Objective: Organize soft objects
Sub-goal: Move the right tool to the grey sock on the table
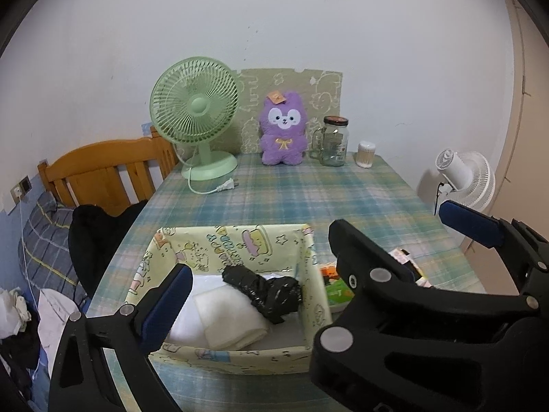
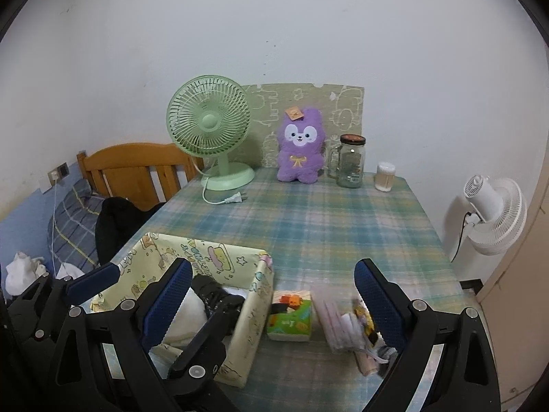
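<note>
Nearest the bench's front edge, the left tongs (image 1: 260,298) are hanging spread wide over the patterned box (image 1: 308,309), gripping nothing. Inside the box a black bundle (image 1: 266,290) is lying on top of folded white cloth (image 1: 226,319). Beside them, the right tongs (image 2: 274,302) are also gaping open and empty above the bench (image 2: 326,226). Just right of the box, a small tissue pack (image 2: 290,316) is sitting on the plaid cover, and a heap of pale soft items (image 2: 346,326) is lying next to it, touching the right-hand finger, blurred. Farther back, along the bench's far edge, a green fan (image 2: 209,127), a purple plush toy (image 2: 302,147), a glass jar (image 2: 350,161) and a cotton-swab tub (image 2: 385,176) are standing in a row
</note>
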The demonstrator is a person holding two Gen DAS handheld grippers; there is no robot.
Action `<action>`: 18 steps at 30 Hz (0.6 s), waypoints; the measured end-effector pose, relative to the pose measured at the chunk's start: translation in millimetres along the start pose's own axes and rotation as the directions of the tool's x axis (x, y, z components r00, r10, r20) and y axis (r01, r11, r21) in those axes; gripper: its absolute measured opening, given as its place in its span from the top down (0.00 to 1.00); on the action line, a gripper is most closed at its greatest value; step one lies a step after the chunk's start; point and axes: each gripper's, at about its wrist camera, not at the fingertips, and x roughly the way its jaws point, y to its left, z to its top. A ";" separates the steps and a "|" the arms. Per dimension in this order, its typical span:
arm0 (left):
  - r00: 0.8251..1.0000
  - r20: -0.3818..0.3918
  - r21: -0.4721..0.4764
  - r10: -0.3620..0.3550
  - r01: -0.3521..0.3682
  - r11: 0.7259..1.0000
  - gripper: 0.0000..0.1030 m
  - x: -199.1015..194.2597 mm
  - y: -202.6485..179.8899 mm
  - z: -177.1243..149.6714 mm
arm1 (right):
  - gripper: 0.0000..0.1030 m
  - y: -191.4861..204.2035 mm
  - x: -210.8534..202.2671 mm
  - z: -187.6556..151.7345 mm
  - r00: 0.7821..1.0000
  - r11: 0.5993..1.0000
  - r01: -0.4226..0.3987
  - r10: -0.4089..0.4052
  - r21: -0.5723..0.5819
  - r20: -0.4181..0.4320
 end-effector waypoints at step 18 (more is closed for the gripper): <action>0.997 0.020 0.027 -0.069 0.068 0.997 0.03 -8.8 -46.3 -7.2 | 0.05 -41.7 -26.7 -15.5 0.998 0.998 0.053 -0.054 0.028 0.015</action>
